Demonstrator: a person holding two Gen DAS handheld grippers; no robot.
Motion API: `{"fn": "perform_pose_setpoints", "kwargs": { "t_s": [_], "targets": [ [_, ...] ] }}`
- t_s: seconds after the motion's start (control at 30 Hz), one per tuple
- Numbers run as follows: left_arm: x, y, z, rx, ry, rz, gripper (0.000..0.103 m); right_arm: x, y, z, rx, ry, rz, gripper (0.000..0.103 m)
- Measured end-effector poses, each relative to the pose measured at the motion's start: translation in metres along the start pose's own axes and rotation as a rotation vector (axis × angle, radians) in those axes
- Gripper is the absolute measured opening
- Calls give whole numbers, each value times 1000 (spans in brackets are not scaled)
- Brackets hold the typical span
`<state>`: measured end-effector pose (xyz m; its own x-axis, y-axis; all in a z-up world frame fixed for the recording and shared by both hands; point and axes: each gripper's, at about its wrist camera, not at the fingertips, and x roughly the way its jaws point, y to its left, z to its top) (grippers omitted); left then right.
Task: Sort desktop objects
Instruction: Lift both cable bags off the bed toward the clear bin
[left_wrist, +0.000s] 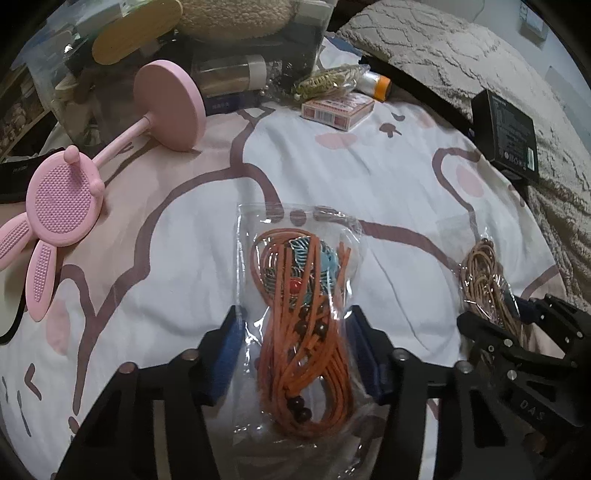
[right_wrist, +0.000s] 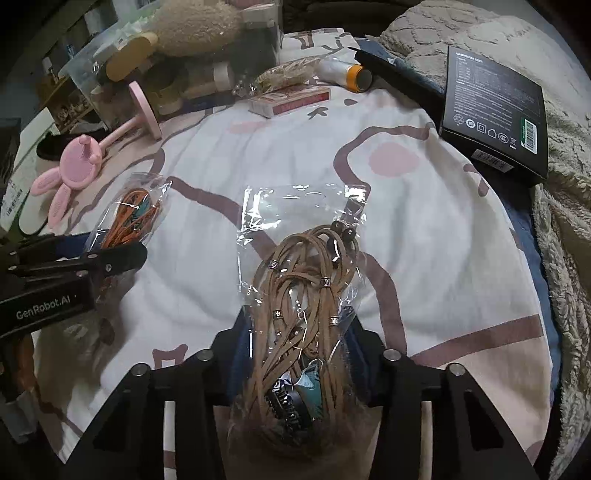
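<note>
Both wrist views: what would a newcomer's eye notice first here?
First, the two clear bags of cord: the left gripper holds the orange cord bag and the right gripper holds the brown cord bag, both over the cartoon-print sheet. Next, the pink rabbit-shaped stand lying at the left, and the black box at the right.

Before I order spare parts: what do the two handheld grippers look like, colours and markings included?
Both are matte black plastic with angular linkage arms and silver round screw heads. The left gripper has blue pads inside its fingers; the right gripper has darker blue ones. Seen from the other camera, the left body reads "GenRobot.AI" in white and the right shows "DAS". No cables or sleeves visible.
</note>
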<state>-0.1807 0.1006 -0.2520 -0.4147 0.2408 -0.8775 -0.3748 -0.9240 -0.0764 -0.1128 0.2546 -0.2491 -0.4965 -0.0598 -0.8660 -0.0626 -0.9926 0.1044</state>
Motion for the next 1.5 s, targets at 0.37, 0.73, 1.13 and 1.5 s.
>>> {"fn": "perform_pose_setpoints", "kwargs": {
  "t_s": [0.37, 0.73, 1.13, 1.5],
  "targets": [
    [-15, 8, 6, -63, -70, -40, 32, -3, -13, 4, 83, -29, 51, 35],
    [-23, 10, 9, -72, -89, -59, 32, -13, -19, 10, 132, -58, 116, 35],
    [-60, 12, 32, -48, -199, -47, 32, -35, -18, 27, 166, -116, 193, 35],
    [-108, 20, 63, -10, -327, -43, 32, -56, -5, 59, 97, -202, 205, 35]
  ]
}}
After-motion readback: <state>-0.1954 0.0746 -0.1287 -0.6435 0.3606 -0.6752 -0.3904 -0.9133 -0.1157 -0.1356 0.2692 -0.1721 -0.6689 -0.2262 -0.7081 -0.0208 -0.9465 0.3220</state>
